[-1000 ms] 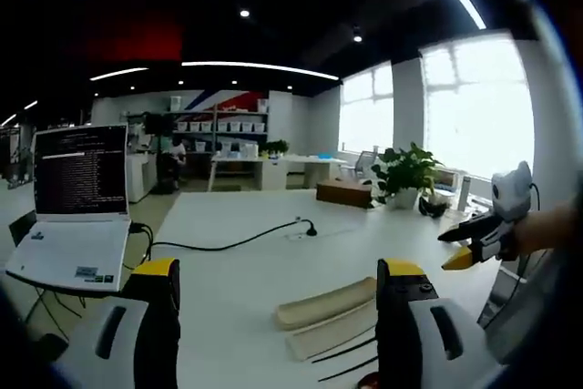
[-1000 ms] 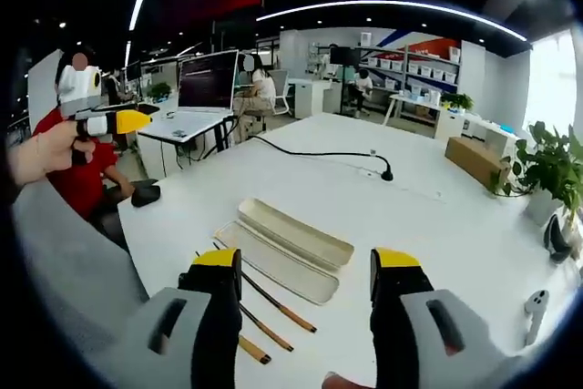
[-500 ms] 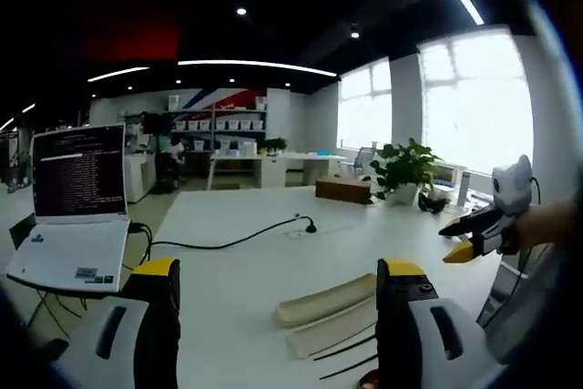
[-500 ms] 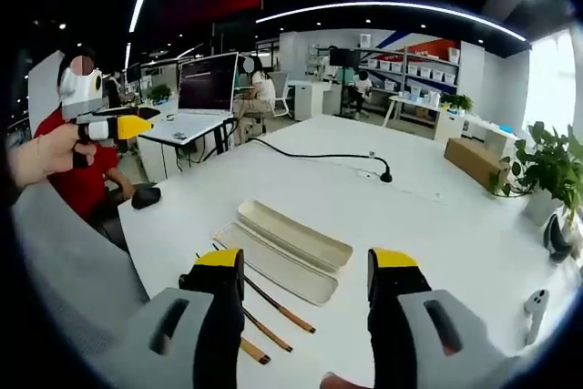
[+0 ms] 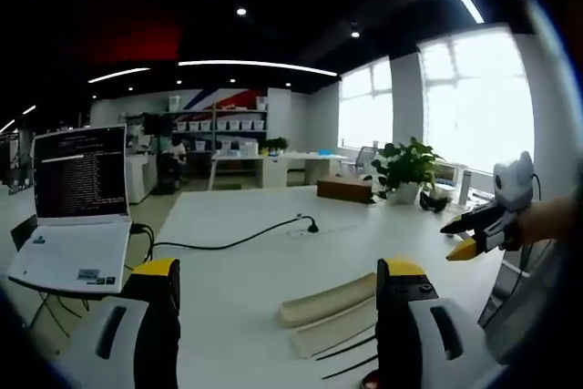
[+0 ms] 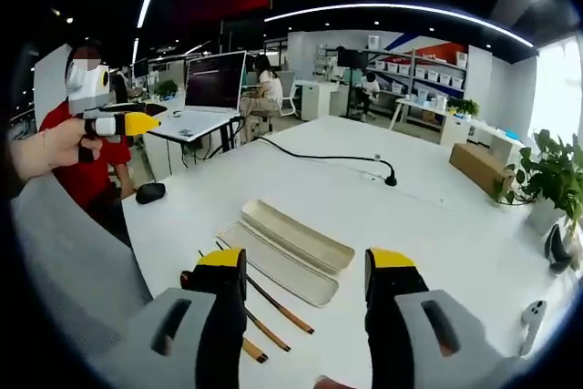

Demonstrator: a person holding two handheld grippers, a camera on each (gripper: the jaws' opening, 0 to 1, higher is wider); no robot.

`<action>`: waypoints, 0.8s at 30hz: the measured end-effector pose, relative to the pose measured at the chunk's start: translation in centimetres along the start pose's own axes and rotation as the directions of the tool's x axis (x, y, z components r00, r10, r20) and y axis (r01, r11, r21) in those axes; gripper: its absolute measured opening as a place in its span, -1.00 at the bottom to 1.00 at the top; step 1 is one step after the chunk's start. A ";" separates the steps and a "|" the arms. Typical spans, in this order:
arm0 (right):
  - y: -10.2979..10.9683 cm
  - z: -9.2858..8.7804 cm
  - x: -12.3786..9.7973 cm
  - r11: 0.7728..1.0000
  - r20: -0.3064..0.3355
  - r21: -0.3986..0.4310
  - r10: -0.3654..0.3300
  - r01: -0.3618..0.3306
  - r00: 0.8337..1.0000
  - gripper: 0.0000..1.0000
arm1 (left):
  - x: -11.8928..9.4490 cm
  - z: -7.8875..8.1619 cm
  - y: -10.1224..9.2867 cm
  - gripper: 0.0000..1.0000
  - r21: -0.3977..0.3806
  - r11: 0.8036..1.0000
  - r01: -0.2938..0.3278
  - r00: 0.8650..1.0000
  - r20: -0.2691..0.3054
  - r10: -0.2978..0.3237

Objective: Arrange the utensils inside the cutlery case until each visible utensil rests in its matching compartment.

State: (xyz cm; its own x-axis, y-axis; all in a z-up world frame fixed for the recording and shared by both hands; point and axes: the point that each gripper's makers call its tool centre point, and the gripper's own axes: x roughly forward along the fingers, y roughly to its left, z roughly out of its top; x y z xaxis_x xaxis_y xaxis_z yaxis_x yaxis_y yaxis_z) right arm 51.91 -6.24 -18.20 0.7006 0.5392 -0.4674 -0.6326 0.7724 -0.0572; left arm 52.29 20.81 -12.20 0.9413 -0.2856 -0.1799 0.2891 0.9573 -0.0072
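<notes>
Open-plan office, white table [image 6: 428,225] under both grippers. Right gripper [image 6: 305,266] held above table edge, jaws spread wide, grasping nothing. Cutlery case [image 6: 290,245] lying open as two beige halves side by side on table, at about 11 o'clock beyond right jaw tips, apart from them. Chopsticks [image 6: 273,302] loose on table just beside near half of case, partly hidden behind left jaw. Black cable [image 6: 323,154] at 12 o'clock, potted plant [image 6: 556,179] at 2 o'clock. Left gripper [image 5: 278,271] likewise released, jaws wide, nothing between; case halves [image 5: 330,312] seen between jaws near 5 o'clock, dark sticks [image 5: 351,353] below. Laptop [image 5: 77,211] at 9 o'clock.
</notes>
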 end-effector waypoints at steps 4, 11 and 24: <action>0.1 1.1 -0.5 0.999 0.000 -0.040 0.037 -0.037 0.999 -0.08 | -0.1 0.4 0.1 0.83 -0.004 1.000 0.000 1.000 0.016 0.000; 0.2 1.9 -0.5 0.988 -0.021 -0.116 0.102 -0.103 0.995 -0.13 | 0.0 0.2 -0.3 0.83 0.008 1.000 0.010 1.000 0.006 -0.010; 4.3 -2.3 2.0 0.899 -0.234 -0.198 0.343 -0.391 0.910 -0.17 | 0.6 -1.1 -2.2 0.83 0.120 0.990 0.068 0.996 -0.066 -0.061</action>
State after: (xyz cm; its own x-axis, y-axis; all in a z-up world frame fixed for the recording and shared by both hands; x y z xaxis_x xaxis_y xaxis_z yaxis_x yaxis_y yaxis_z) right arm 49.84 -2.58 -21.40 0.3426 0.6771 -0.6513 -0.9078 0.4171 -0.0439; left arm 52.03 18.63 -13.37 0.9086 -0.3395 -0.2435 0.3714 0.9232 0.0987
